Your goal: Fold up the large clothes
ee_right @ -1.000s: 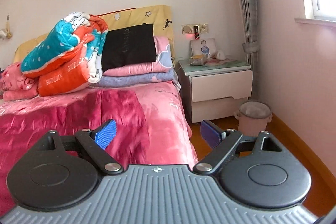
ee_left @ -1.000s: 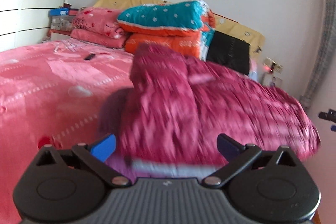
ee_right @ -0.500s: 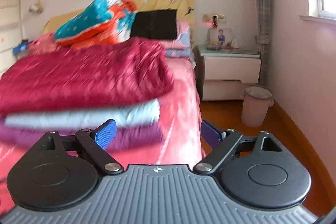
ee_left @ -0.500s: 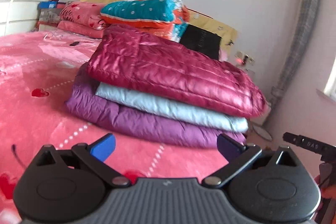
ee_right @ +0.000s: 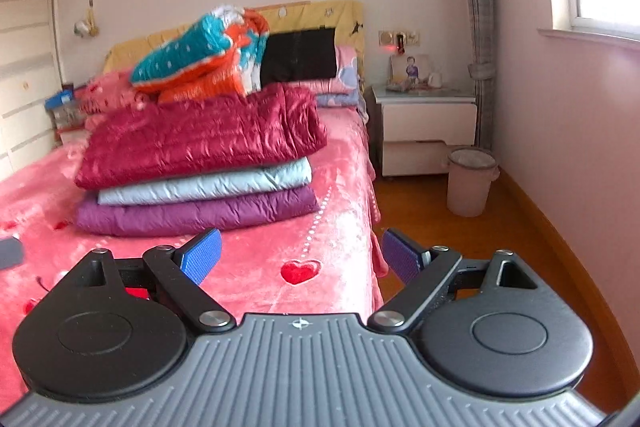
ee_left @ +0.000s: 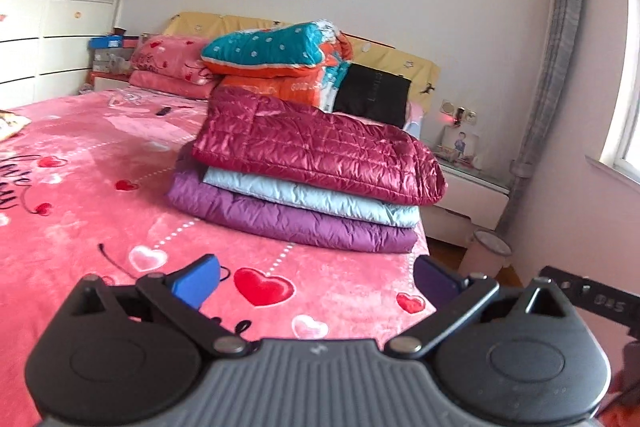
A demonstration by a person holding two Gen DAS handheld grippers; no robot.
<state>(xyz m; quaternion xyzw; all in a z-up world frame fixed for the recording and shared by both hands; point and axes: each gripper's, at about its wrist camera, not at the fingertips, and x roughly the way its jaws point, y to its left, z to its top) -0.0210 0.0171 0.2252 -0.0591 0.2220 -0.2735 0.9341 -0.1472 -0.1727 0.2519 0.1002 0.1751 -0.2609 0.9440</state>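
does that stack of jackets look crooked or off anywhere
Slightly. The red jacket on top overhangs the light blue jacket and purple jacket toward the bed's edge. Otherwise the stack looks neat.

Three folded quilted jackets are stacked flat on the bed, mid-frame in both views: a crimson jacket [ee_left: 316, 151] is laid on top, a pale blue jacket [ee_left: 308, 197] in the middle, a purple jacket [ee_left: 288, 221] underneath, edges roughly aligned.

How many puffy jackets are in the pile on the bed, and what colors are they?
Dark red jacket: 1
Light blue jacket: 1
Purple jacket: 1
Total: 3
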